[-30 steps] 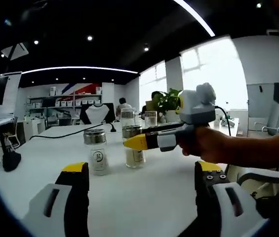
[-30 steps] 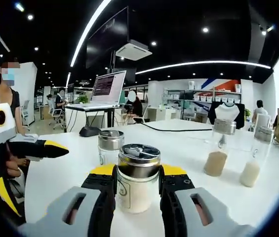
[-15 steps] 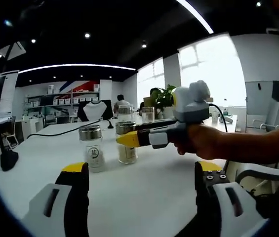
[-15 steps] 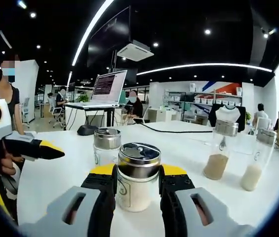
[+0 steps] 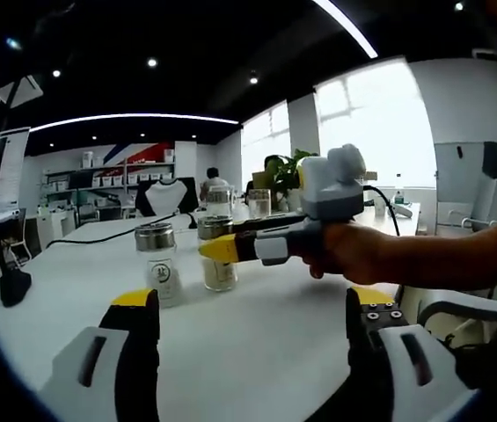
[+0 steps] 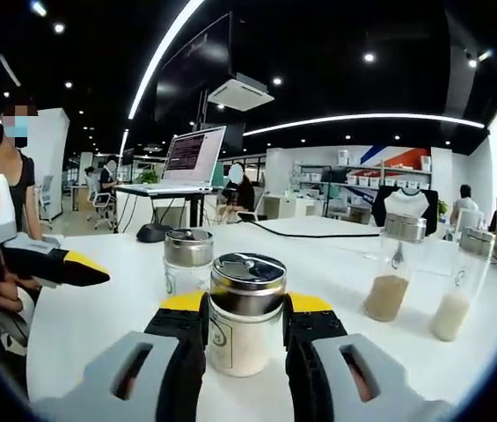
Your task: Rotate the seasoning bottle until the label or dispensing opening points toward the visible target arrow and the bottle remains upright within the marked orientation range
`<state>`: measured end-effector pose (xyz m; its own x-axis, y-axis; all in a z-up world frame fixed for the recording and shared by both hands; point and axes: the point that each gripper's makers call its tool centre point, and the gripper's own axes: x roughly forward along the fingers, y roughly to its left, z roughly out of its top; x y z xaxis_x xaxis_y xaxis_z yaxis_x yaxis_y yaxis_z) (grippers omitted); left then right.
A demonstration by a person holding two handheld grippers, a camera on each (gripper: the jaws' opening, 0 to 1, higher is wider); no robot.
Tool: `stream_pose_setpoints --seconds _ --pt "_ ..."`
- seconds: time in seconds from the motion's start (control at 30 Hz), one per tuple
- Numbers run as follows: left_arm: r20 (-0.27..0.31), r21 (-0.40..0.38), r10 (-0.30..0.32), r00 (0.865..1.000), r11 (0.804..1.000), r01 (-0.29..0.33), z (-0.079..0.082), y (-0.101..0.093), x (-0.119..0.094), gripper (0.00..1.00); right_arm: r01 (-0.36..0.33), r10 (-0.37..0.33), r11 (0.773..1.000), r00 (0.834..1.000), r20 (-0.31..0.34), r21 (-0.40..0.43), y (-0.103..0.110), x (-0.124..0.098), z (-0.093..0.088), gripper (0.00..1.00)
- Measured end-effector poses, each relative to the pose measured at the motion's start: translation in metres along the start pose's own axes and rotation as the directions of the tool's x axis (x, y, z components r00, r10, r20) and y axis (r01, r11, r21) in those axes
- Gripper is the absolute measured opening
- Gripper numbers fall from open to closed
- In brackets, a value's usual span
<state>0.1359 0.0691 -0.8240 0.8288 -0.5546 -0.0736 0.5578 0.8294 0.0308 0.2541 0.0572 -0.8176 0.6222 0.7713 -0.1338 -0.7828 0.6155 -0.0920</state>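
Clear glass seasoning bottle with chrome shaker lid and white powder (image 6: pixel 245 324): upright on the white worktop (image 6: pixel 98 308), clamped between your right gripper (image 6: pixel 245 330) jaws near its front edge. Second chrome-lidded glass bottle (image 6: pixel 187 260): just behind it, upright, apart. Two taller clear glass bottles, one with tan powder (image 6: pixel 393 265), one with white powder (image 6: pixel 456 284): upright, well apart toward the worktop's right side. Your left gripper (image 5: pixel 246 330): jaws spread wide, holding nothing, over bare worktop. Laptop on stand (image 6: pixel 188 161): beyond the far edge.
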Motion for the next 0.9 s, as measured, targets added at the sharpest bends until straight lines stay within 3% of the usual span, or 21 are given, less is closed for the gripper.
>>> stream_pose_setpoints --seconds 0.9 --pt "-0.010 -0.004 -0.002 1.000 1.000 0.002 -0.0049 0.0008 0.0012 0.91 0.045 -0.044 0.997 0.999 -0.014 0.059 -0.0004 -0.0024 -0.0061 0.31"
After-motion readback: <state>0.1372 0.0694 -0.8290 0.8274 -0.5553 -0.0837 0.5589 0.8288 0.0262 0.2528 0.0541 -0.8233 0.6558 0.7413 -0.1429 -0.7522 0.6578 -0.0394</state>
